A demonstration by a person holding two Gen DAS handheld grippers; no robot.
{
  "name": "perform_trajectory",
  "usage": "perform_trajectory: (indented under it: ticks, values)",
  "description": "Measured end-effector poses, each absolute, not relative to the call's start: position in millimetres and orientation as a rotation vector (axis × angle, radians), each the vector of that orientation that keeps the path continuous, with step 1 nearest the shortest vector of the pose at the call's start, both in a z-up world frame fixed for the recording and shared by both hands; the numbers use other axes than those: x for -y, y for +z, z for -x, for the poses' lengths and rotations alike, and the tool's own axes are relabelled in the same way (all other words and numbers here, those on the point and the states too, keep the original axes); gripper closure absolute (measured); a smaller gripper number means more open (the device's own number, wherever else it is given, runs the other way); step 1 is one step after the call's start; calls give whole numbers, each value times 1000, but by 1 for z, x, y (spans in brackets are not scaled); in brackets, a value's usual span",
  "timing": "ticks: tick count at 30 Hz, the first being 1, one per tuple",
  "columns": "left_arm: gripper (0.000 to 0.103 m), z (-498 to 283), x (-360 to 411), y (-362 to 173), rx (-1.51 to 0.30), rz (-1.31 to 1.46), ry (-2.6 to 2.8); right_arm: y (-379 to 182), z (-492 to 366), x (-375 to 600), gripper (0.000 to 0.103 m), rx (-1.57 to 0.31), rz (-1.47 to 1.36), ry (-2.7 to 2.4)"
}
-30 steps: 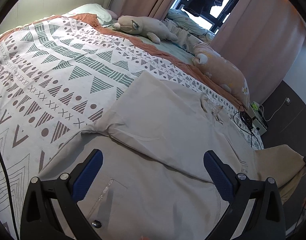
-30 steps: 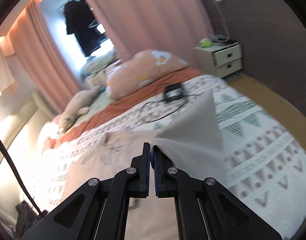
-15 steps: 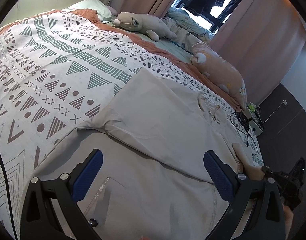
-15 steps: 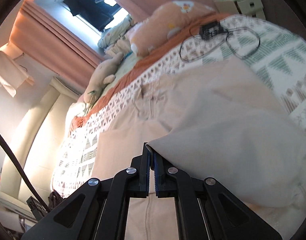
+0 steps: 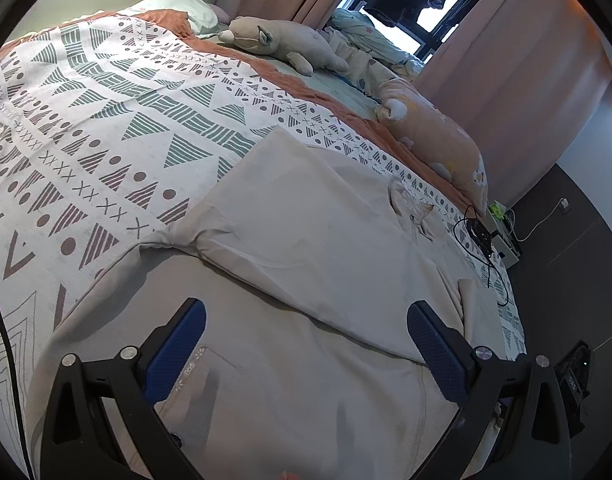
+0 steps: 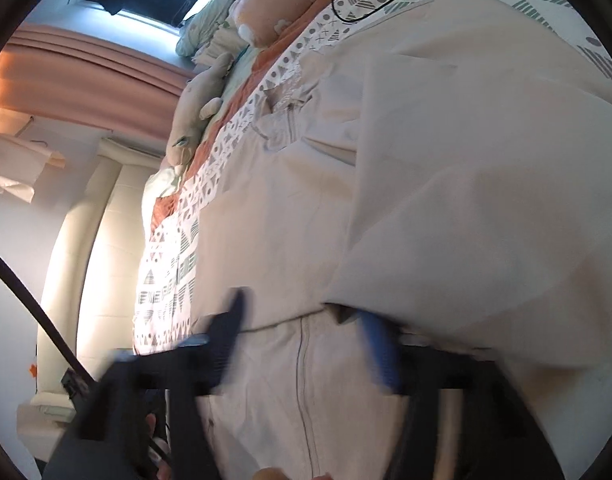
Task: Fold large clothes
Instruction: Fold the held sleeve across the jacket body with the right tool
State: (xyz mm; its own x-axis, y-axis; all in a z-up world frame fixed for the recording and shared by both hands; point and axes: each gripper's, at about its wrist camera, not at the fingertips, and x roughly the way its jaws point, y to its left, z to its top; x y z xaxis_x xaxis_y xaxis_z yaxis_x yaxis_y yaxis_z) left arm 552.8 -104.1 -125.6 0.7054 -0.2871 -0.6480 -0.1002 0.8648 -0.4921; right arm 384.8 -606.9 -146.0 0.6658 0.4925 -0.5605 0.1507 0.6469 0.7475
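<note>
The beige garment lies spread on the patterned bedspread, 1 sleeve already folded across its body. The right gripper has just been opening; its fingers now stand wide with only the flap's edge beside them, nothing pinched. The left gripper hovers over the near hem, fingers wide apart and empty. A good release means lifting clear without dragging the flap, then smoothing the crease before the next fold
</note>
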Motion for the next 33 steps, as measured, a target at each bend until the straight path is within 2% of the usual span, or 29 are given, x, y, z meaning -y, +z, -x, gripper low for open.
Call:
perform_trajectory:
  ticks: [10, 16, 23, 24, 25, 26, 28, 33]
  values:
    - [0, -550, 107, -127, -792, 529, -113, -115, -310, 671, 16, -779, -706, -10]
    - [0, -551, 108, -128, -796, 520, -118, -129, -288, 720, 16, -780, -761, -170]
    - [0, -551, 100, -127, -791, 547, -113, -162, -313, 733, 18, -851, -814, -255]
    - [0, -552, 98, -127, -791, 550, -114, -165, -321, 732, 40, -849, -825, -241]
    - [0, -552, 96, -126, -792, 552, -112, -166, -327, 726, 67, -861, -828, -236]
    - [0, -552, 93, -126, -791, 556, -104, -169, -331, 722, 80, -865, -833, -234]
    - [0, -550, 85, -124, -779, 569, -85, -163, -335, 718, 99, -822, -862, -197]
    - [0, -547, 70, -120, -753, 593, -55, -99, -338, 675, 100, -716, -702, -109]
